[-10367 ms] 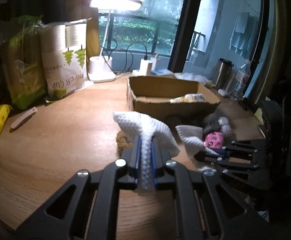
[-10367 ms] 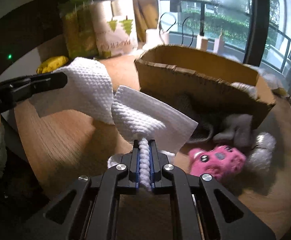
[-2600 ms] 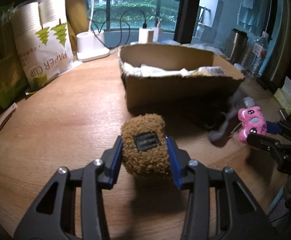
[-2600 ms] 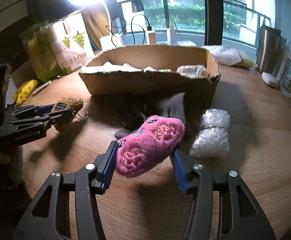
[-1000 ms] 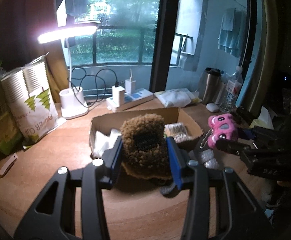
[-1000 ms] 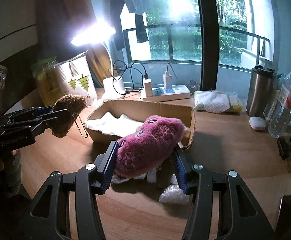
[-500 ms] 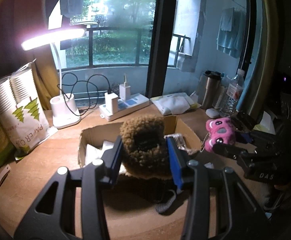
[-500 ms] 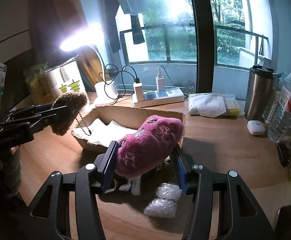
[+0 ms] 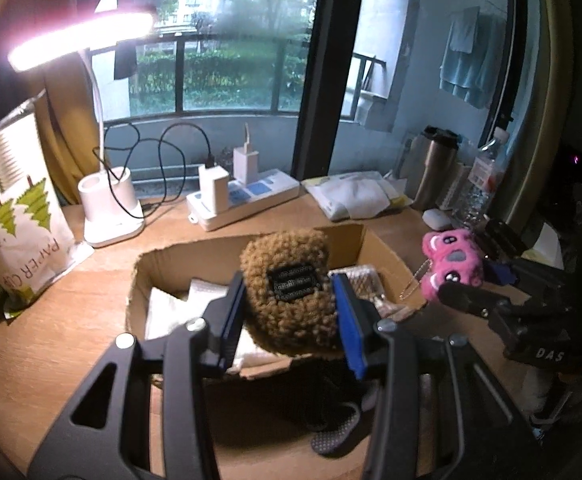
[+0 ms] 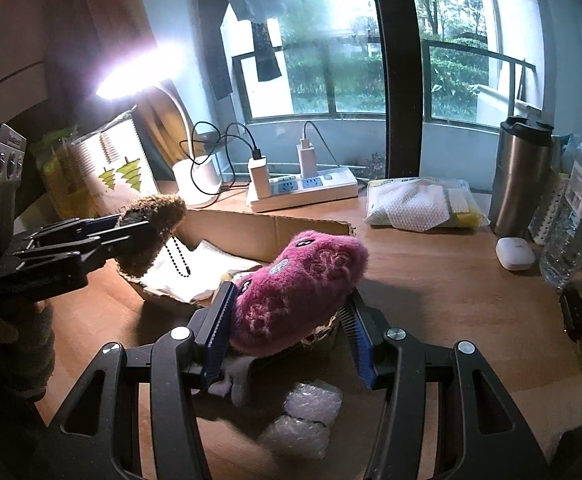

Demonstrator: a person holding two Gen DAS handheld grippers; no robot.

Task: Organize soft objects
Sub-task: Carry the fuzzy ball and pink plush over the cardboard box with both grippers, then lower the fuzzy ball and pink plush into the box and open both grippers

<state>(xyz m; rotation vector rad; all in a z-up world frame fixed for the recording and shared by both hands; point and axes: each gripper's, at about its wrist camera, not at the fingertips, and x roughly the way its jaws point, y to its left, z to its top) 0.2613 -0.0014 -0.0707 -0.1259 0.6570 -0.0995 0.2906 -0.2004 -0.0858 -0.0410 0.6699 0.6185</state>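
My left gripper (image 9: 289,312) is shut on a brown fuzzy plush (image 9: 287,280) with a black label, held in the air over the open cardboard box (image 9: 163,256). My right gripper (image 10: 287,320) is shut on a pink plush toy (image 10: 295,288), held above the box's right end (image 10: 267,232). White cloths (image 9: 171,312) lie inside the box. The pink plush (image 9: 451,260) shows at the right of the left wrist view, the brown plush (image 10: 147,232) with its ball chain at the left of the right wrist view. A dark grey cloth (image 9: 335,432) and a bubble wrap piece (image 10: 303,420) lie on the table in front of the box.
A lit desk lamp (image 9: 107,208), a power strip (image 9: 243,204) with chargers and a paper-cup bag (image 9: 15,216) stand behind and left of the box. A packet of white cloths (image 10: 415,204), a steel flask (image 10: 523,172), a water bottle (image 10: 575,208) and an earbud case (image 10: 515,254) sit at the right.
Both grippers have risen a little more and moved forward over the box, each still holding its plush. The box now sits closer below them.
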